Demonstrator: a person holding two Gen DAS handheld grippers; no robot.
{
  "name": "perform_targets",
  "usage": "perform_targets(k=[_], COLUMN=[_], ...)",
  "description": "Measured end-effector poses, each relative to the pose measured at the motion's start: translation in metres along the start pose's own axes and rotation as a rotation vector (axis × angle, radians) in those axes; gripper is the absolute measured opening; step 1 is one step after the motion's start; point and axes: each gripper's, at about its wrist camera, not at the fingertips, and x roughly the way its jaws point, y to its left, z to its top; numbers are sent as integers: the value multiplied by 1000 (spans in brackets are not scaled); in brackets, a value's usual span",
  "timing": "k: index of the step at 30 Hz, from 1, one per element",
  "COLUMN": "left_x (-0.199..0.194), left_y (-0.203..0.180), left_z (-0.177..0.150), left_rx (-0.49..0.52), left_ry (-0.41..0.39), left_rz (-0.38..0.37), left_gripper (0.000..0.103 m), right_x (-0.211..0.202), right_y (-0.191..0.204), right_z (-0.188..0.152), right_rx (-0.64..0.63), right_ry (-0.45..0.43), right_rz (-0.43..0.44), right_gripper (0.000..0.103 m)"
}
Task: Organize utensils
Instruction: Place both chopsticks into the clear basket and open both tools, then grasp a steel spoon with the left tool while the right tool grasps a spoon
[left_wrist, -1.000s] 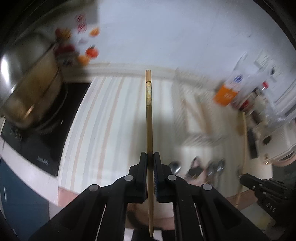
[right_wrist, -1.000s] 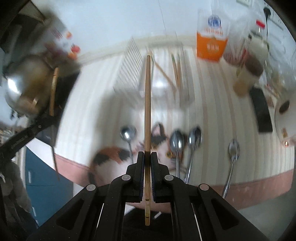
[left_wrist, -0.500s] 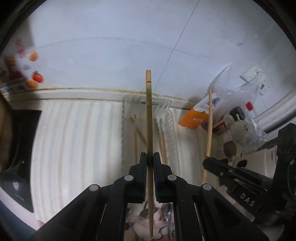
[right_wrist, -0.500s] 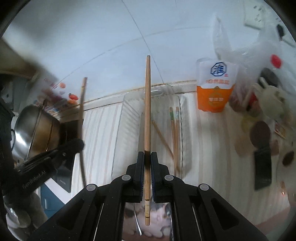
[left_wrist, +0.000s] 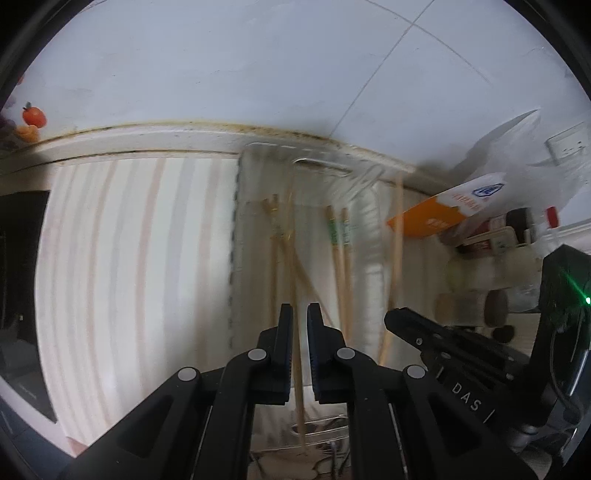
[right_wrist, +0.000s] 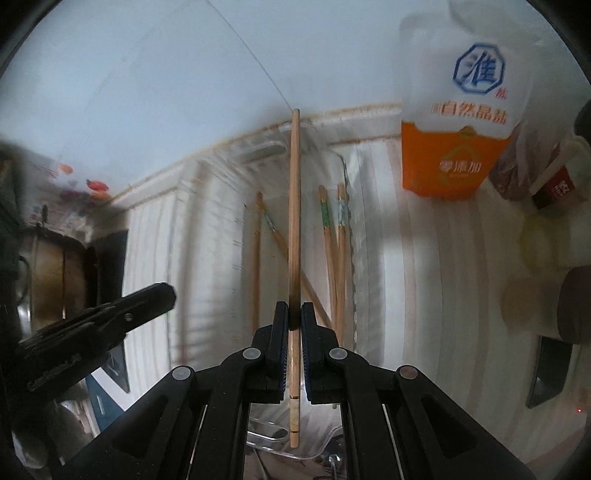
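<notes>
A clear plastic tray (left_wrist: 258, 155) lies on the striped counter by the wall with several wooden chopsticks in it. My left gripper (left_wrist: 299, 314) hovers over the tray with its jaws slightly apart; a blurred chopstick (left_wrist: 297, 369) shows loose in the gap between them. My right gripper (right_wrist: 294, 310) is shut on a plain wooden chopstick (right_wrist: 294, 206), which points forward over the same tray (right_wrist: 266, 147). Two green-banded chopsticks (right_wrist: 332, 236) lie at the tray's right side. The right gripper also shows in the left wrist view (left_wrist: 406, 325).
An orange and white carton (right_wrist: 458, 147) stands right of the tray, with jars and a plastic bag (left_wrist: 517, 147) behind it. A steel pot (right_wrist: 55, 273) sits on a black cooktop (left_wrist: 18, 258) at left. A black phone (right_wrist: 550, 369) lies at right.
My left gripper has opened a little and its chopstick has slipped loose, dropping toward the tray. Both grippers have moved closer to the tray. The right gripper still holds its chopstick.
</notes>
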Motion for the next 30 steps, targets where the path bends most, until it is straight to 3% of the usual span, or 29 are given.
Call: perform_targets(k=[1,3,6,8,10,11,18,21,25,30], left_x=[-1,-8,-22,-37,-50,-58,-74,-68,-38,31], left_y=[0,3,8,10,14,15,29,37,45,56], left_z=[-1,-4,-12,-21,-28,-36,-78,-109,-157,-206], left_rx=[2,0,-7,-2,-6,-5,0,-11,-29,-63], left_ry=[-8,-38,-107,-179,-243,-279,-319,-305,-225,-21], left_rz=[19,61,105,144,181,185,246,259,258,175], left_gripper=[7,12,36,72,96,101,103,103,102,100], right_x=[3,0,-11,-23,-37,-46,-86,-88,-67,-26], right_y=[-2,-5,-8,-10,-13,-16,-34,-40,-51,-74], right_z=[1,0,-4,-10,-17,-24,-82,-114,-161,-201], right_rx=[3,11,10,9,9,20,53,66,94,150], right_ry=[10,1,-35,-64,-103,-125,-256,-260,-219,-116], right_rz=[1,-8,-26,-42,-71,-83,-102,-119,-113,-137], right_gripper=[29,42,42,42,45,47,52,52,52,51])
